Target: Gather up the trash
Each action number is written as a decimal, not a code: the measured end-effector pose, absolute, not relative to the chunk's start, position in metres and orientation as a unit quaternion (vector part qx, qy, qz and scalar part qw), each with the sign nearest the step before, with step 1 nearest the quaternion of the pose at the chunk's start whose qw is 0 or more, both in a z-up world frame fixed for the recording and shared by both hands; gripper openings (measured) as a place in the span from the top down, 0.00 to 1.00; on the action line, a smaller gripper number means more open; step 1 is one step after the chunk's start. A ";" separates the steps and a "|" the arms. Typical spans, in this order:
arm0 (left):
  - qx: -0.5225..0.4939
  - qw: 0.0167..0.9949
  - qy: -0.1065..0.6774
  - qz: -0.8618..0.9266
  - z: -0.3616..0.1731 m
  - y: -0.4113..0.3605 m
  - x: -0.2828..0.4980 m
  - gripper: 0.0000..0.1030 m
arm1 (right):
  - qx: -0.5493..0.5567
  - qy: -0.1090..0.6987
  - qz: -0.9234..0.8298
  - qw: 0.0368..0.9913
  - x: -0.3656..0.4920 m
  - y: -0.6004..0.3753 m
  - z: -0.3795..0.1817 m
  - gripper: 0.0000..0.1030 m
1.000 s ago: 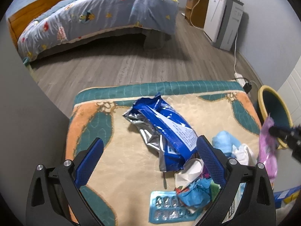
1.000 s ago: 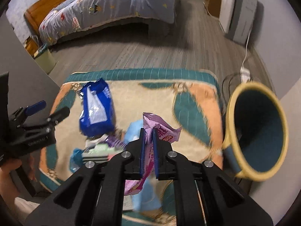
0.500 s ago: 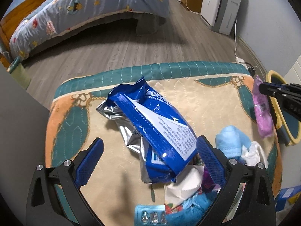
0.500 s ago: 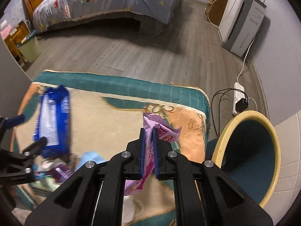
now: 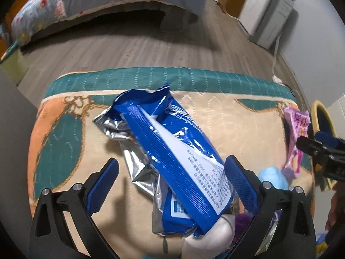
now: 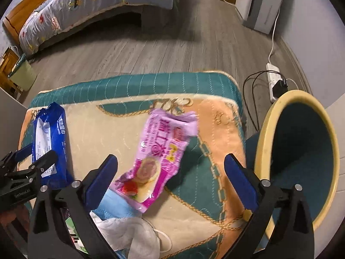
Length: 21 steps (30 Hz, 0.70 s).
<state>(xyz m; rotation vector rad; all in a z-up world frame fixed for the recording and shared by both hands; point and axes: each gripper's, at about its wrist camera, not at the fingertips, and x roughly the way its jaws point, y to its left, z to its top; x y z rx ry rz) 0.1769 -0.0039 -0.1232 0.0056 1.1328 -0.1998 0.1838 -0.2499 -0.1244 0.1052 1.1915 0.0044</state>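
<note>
A pink snack wrapper [image 6: 159, 157] hangs loose and tilted between the wide fingers of my right gripper [image 6: 170, 159], above the mat; the jaws are opening and neither pad presses on it. The yellow-rimmed teal bin [image 6: 263, 142] stands just to the right of it. My left gripper [image 5: 171, 161] is open over a blue wet-wipe pack [image 5: 172, 146] that lies on crumpled silver foil [image 5: 138, 168]. In the left wrist view the pink wrapper [image 5: 296, 133] and the right gripper [image 5: 312, 139] show at the far right.
A quilted mat with a teal border [image 6: 151, 84] bears the trash. A blue mask [image 6: 114, 209] and a white mask [image 6: 129, 231] lie near its front. Behind are a power strip [image 6: 273, 75], a bed [image 6: 86, 4], a white appliance [image 6: 258, 4] and a small green bin [image 6: 23, 75].
My right gripper went from shut on the pink wrapper to wide open, and the wrapper dropped loose between its fingers. Both grippers sank toward the mat; the left closed in on the blue pack.
</note>
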 end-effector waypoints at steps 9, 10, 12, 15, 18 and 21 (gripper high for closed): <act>-0.032 0.832 0.549 -0.066 -0.121 0.015 0.179 0.05 | 0.039 0.571 0.008 0.820 0.188 -0.231 -0.132 0.06; -0.040 0.830 0.552 -0.063 -0.123 0.014 0.180 0.05 | 0.045 0.573 0.007 0.818 0.189 -0.230 -0.133 0.06; -0.049 0.825 0.560 -0.061 -0.127 0.012 0.180 0.05 | 0.058 0.576 0.005 0.815 0.190 -0.228 -0.135 0.06; -0.037 0.821 0.566 -0.066 -0.132 0.008 0.177 0.05 | 0.063 0.580 0.007 0.812 0.194 -0.225 -0.137 0.06; -0.017 0.818 0.570 -0.075 -0.137 0.004 0.173 0.05 | 0.054 0.580 0.012 0.813 0.194 -0.219 -0.139 0.15; 0.000 0.822 0.565 -0.077 -0.136 0.001 0.171 0.14 | 0.039 0.585 0.017 0.810 0.193 -0.213 -0.141 0.40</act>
